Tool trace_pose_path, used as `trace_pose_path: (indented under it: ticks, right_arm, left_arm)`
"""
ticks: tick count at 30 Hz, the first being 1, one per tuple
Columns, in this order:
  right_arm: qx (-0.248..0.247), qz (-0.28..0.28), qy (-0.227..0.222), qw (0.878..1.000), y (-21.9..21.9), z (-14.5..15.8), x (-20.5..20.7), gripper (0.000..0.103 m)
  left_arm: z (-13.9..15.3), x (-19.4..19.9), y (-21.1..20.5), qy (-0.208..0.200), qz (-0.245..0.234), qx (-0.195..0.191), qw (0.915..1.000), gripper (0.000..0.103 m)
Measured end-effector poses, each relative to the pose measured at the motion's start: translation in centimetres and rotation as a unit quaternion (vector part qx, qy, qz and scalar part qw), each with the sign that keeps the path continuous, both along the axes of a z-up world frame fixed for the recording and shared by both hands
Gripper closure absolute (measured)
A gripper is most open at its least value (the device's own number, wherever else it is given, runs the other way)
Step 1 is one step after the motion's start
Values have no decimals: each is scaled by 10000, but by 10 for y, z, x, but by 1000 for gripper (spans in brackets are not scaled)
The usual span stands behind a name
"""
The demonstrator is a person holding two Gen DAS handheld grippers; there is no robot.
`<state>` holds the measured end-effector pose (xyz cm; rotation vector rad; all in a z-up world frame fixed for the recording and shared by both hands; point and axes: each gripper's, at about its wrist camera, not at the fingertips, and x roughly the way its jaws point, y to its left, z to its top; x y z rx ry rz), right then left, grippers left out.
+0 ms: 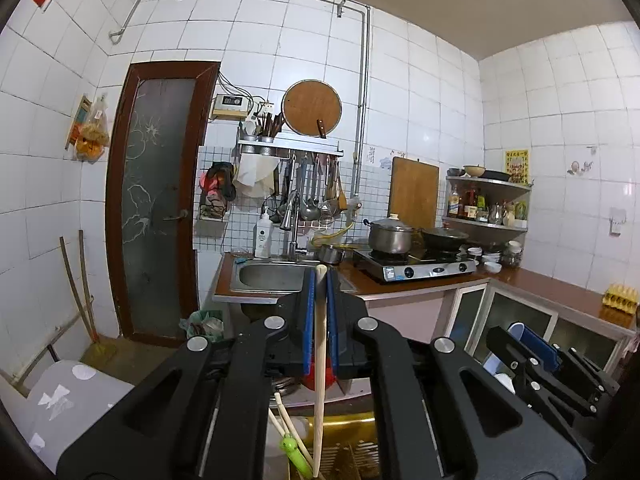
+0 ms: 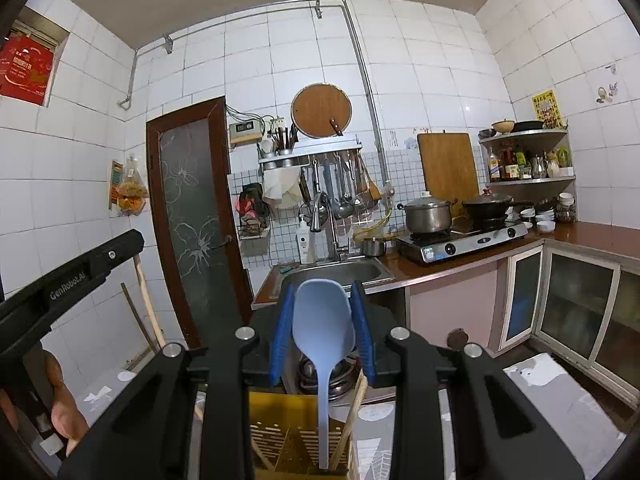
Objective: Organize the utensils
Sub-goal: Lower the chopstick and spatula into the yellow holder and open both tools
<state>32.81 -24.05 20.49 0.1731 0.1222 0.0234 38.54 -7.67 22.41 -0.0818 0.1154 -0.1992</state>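
White-tiled kitchen (image 1: pixel 420 80), brown countertop (image 1: pixel 540 284).

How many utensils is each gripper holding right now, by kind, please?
Chopstick, in the left gripper: 1
Blue spoon, in the right gripper: 1
Total: 2

Steel pot (image 1: pixel 390 235) on stove (image 1: pixel 416 266) — sink (image 1: pixel 276 276) beside.
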Motion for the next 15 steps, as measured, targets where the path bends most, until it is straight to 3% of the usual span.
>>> trace_pose_path:
  ticks: [4,10,15]
  right_arm:
    - [-24,26,160,9999,1,-23,24,74]
    - [-181,122,749,9970,-2,-65,54,74]
    - [-257,99,1064,9939,-5,-92,57,72]
  left_arm:
    - [-28,21,-2,170,-46,114,9998,98]
    - [-77,50,-3,699,-157,452,9964,98]
    - [-103,57,12,1115,-129,374,9930,98]
